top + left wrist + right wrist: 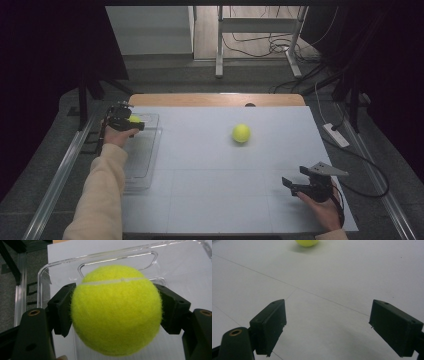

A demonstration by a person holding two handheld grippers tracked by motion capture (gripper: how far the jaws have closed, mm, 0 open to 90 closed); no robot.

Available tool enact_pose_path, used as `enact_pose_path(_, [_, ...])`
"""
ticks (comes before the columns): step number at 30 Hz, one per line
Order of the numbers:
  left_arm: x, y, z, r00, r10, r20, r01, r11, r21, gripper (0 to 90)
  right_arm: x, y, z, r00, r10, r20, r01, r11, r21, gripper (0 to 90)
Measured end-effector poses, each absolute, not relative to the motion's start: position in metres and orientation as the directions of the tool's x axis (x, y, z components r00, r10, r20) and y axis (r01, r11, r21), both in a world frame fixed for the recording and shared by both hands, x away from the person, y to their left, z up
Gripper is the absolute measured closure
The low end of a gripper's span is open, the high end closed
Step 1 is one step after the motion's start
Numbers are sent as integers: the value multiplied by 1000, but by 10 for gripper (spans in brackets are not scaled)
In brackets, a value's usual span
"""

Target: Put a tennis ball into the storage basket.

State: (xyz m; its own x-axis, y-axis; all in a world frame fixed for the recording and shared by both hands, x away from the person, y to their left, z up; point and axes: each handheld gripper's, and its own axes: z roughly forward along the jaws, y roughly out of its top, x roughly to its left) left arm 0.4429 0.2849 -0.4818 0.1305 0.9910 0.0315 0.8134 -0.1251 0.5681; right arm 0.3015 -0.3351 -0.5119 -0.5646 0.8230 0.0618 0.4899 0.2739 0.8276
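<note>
Over clear tray (pixel 45 277), fuzzy yellow-green ball (pixel 116 312)

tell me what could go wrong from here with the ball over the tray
1. The left gripper holds the tennis ball above the clear tray. The fingers press only its sides, so the round ball might slip early.
2. Released from this height, it could bounce or roll over the tray's low rim.
3. The second ball lies loose on the white table; the open right gripper could nudge it away when reaching.
</note>
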Motion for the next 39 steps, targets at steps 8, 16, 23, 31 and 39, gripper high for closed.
enact_pose_path(8, [444,286,-486,128,991,40,824,-129,552,262,302,-336,-512,-563,824,63,492,273,827,140])
enact_pose_path(16, [445,285,-487,129,990,49,826,-134,548,261,302,-336,-513,-564,824,62,493,275,826,140])
enact_pose_path(23, [445,286,-486,117,993,24,822,-110,559,160,302,-336,-513,-564,824,61,492,275,826,140])
enact_pose_path(31, [441,285,-480,143,990,-12,815,-111,569,80,301,-335,-512,-564,824,62,492,275,826,140])
enact_pose_path(39, [428,286,-468,165,984,-70,775,-86,626,82,301,-336,-512,-563,824,61,492,275,826,140])
